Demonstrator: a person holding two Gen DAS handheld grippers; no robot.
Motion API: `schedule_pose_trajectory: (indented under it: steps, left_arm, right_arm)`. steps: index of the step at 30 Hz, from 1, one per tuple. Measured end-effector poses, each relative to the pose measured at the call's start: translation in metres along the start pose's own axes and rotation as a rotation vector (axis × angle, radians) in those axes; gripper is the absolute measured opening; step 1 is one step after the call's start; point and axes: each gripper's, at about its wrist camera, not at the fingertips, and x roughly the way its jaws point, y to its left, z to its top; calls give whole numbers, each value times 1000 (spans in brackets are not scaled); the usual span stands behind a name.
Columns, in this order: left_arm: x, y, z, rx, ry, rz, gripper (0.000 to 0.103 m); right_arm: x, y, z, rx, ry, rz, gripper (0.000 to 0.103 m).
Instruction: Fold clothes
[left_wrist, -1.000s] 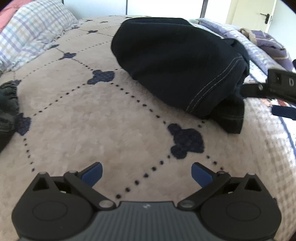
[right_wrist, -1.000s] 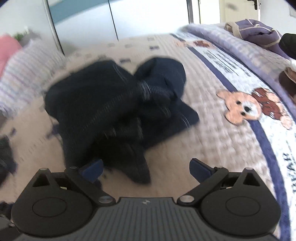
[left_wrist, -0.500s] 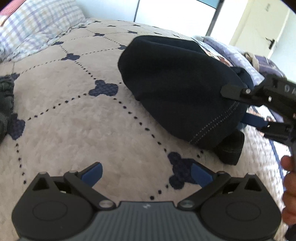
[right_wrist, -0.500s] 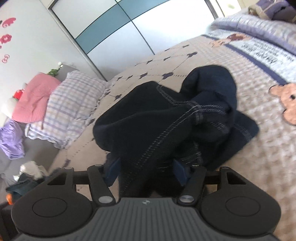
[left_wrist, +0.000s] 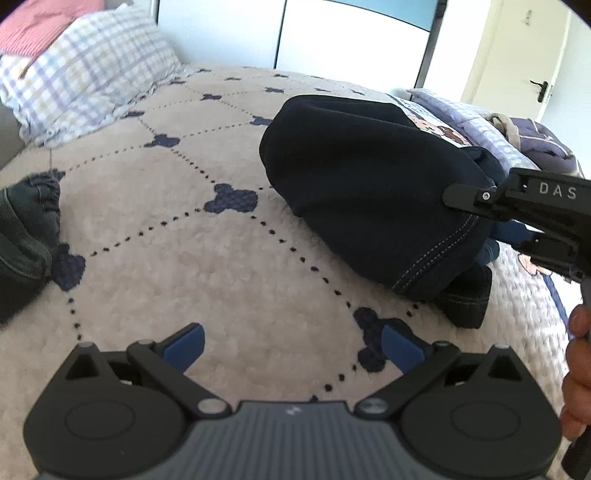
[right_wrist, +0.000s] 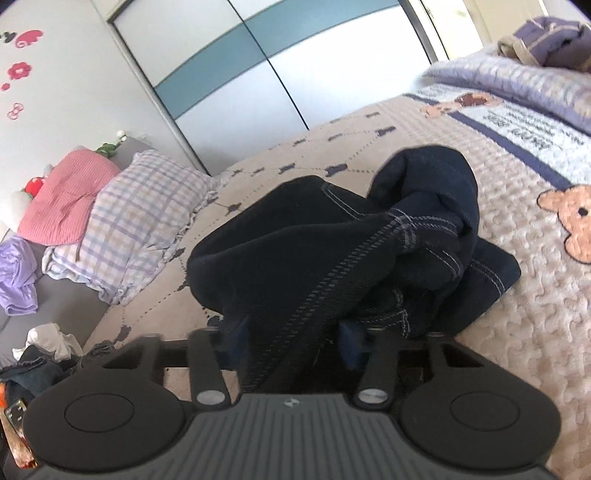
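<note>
Dark navy denim jeans with pale contrast stitching (right_wrist: 332, 254) lie bunched in a rumpled heap on the beige quilted bedspread dotted with navy clover shapes (left_wrist: 192, 266), and their nearest fold runs straight into the right gripper (right_wrist: 291, 343). Its blue-padded fingers are drawn in close on either side of that fold and pinch the denim between them; a thick stitched seam passes down through the gap. From the left wrist view the same gripper (left_wrist: 495, 229) reaches in from the right edge and bites the heap's near corner, with the person's hand (left_wrist: 576, 373) partly visible behind it.

The left gripper (left_wrist: 293, 347) hangs over bare bedspread with its two blue fingers spread wide and nothing between them, well apart from the jeans, which sit ahead of it and to the right.

At the left edge of that view a second dark grey garment (left_wrist: 26, 236) rests on the cover. Farther back, a lilac-and-white checked pillow (left_wrist: 85, 70) leans at the head of the bed with a pink striped cushion (right_wrist: 62, 199) just behind it. Beyond the jeans, the cover shows a brown teddy-bear print (right_wrist: 569, 218), and white-and-teal sliding wardrobe doors (right_wrist: 258, 74) close off the room.
</note>
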Motion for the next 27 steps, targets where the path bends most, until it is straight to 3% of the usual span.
schedule_pose_trajectory:
  steps: [8, 11, 27]
  left_arm:
    - [-11, 6, -2, -15, -32, -34, 103]
    - [-17, 7, -1, -19, -55, -37, 103]
    - [-25, 3, 6, -83, -124, -90, 103]
  right_arm:
    - [-16, -10, -3, 33, 4, 28, 29]
    - [-26, -13, -4, 44, -2, 47, 9]
    - [-66, -37, -23, -2, 43, 74, 8]
